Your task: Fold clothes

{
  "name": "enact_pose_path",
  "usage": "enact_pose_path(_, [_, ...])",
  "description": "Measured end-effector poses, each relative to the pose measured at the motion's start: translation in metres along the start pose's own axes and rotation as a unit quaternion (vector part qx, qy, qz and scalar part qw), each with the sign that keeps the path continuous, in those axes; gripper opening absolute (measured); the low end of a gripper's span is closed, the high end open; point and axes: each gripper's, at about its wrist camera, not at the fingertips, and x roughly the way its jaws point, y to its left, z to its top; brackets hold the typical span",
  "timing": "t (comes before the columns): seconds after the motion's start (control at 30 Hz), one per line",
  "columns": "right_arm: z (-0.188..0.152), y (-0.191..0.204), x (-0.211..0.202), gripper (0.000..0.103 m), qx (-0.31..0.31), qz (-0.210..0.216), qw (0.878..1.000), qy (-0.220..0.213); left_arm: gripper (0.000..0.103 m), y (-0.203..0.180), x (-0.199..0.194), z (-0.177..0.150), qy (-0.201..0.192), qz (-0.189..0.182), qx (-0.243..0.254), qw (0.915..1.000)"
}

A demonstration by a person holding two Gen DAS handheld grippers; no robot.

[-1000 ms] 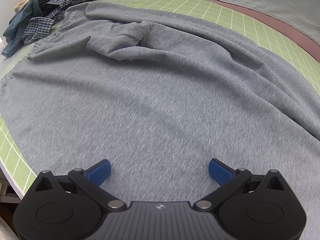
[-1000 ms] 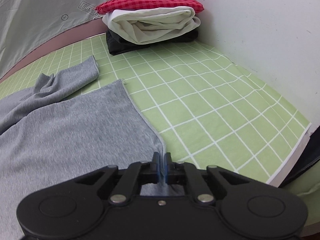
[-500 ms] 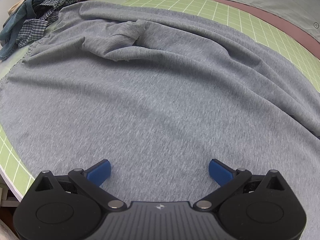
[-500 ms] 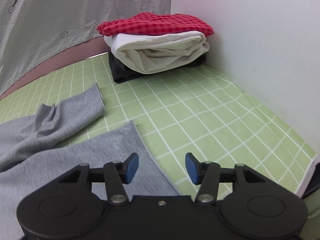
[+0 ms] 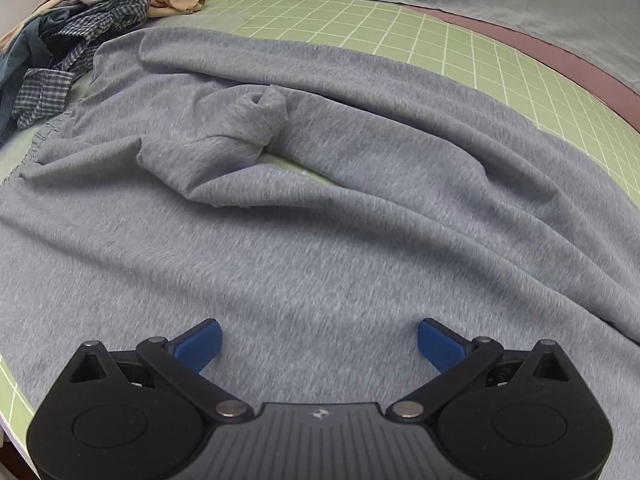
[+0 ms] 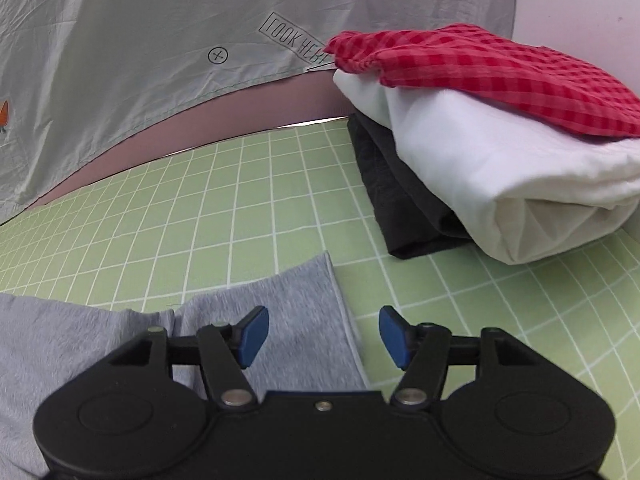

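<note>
My left tool (image 5: 319, 338) hangs spread wide over the rumpled grey knit garment (image 5: 320, 240), gripping nothing. My right tool (image 6: 320, 334) is likewise spread above that garment's sleeve end (image 6: 296, 300); the folded stack of red-checked, white and black clothes (image 6: 500, 160) lies ahead-right.

Grey garment (image 5: 320, 240), green gridded mat (image 6: 240, 184)

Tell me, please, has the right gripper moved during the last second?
Yes. The right gripper has opened and advanced toward the folded stack, which now looms larger.

Garment (image 5: 320, 240) on mat (image 6: 240, 200), stack (image 6: 500, 152) behind.
</note>
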Motion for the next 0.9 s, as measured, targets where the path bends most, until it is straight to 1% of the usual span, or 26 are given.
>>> enact_pose_path(0.1, [0.01,0.01,0.021,0.06,-0.026,0.003,0.999,0.022,0.103,-0.001,0.003,0.005,-0.001,-0.003,0.005,1.0])
enact_pose_path(0.13, [0.011,0.014,0.025,0.057,-0.038,0.001,0.999,0.025,0.103,-0.001,0.003,0.006,-0.001,-0.004,0.007,1.0])
enact_pose_path(0.17, [0.014,0.017,0.027,0.037,-0.052,0.006,0.998,0.027,0.103,-0.002,0.004,0.008,-0.002,-0.004,0.007,1.0])
enact_pose_path(0.23, [0.022,0.022,0.029,0.004,-0.07,0.015,0.997,0.031,0.103,-0.003,0.004,0.009,-0.005,-0.003,0.004,1.0])
enact_pose_path(0.27, [0.027,0.024,0.03,0.003,-0.071,0.017,0.997,0.032,0.103,-0.003,0.005,0.009,-0.007,-0.002,0.002,1.0])
enact_pose_path(0.33, [0.043,0.028,0.029,0.003,-0.088,0.016,0.996,0.01,0.103,-0.003,0.005,0.009,-0.009,0.0,-0.001,1.0])
enact_pose_path(0.4, [0.069,0.032,0.027,0.003,-0.102,-0.002,0.994,-0.029,0.103,-0.003,0.005,0.009,-0.009,0.0,-0.003,1.0])
enact_pose_path(0.5, [0.113,0.033,0.032,0.003,-0.088,-0.014,0.992,-0.089,0.103,-0.002,0.005,0.009,-0.008,0.003,-0.01,0.9999])
enact_pose_path(0.53, [0.127,0.033,0.035,0.004,-0.08,-0.018,0.991,-0.108,0.103,-0.002,0.006,0.01,-0.007,0.003,-0.011,0.9999])
enact_pose_path(0.57, [0.133,0.035,0.039,0.017,-0.079,-0.023,0.99,-0.115,0.103,-0.002,0.006,0.01,-0.005,0.004,-0.012,0.9999])
enact_pose_path(0.6, [0.136,0.038,0.043,0.031,-0.079,-0.029,0.989,-0.118,0.103,-0.002,0.006,0.011,-0.004,0.004,-0.012,0.9999])
enact_pose_path(0.63, [0.14,0.041,0.047,0.047,-0.08,-0.035,0.989,-0.122,0.103,-0.002,0.006,0.012,-0.002,0.004,-0.013,0.9999])
enact_pose_path(0.67, [0.144,0.043,0.052,0.045,-0.08,-0.041,0.988,-0.126,0.103,-0.002,0.006,0.013,-0.001,0.004,-0.013,0.9999])
enact_pose_path(0.73, [0.134,0.047,0.054,0.044,-0.077,-0.044,0.989,-0.116,0.103,-0.001,0.007,0.014,-0.001,0.004,-0.013,0.9999])
enact_pose_path(0.83, [0.106,0.049,0.048,0.042,-0.062,-0.058,0.992,-0.088,0.103,-0.003,0.008,0.016,0.0,0.007,-0.018,0.9998])
enact_pose_path(0.9, [0.087,0.044,0.046,0.042,-0.023,-0.046,0.997,-0.058,0.103,-0.004,0.008,0.016,-0.002,0.008,-0.021,0.9997])
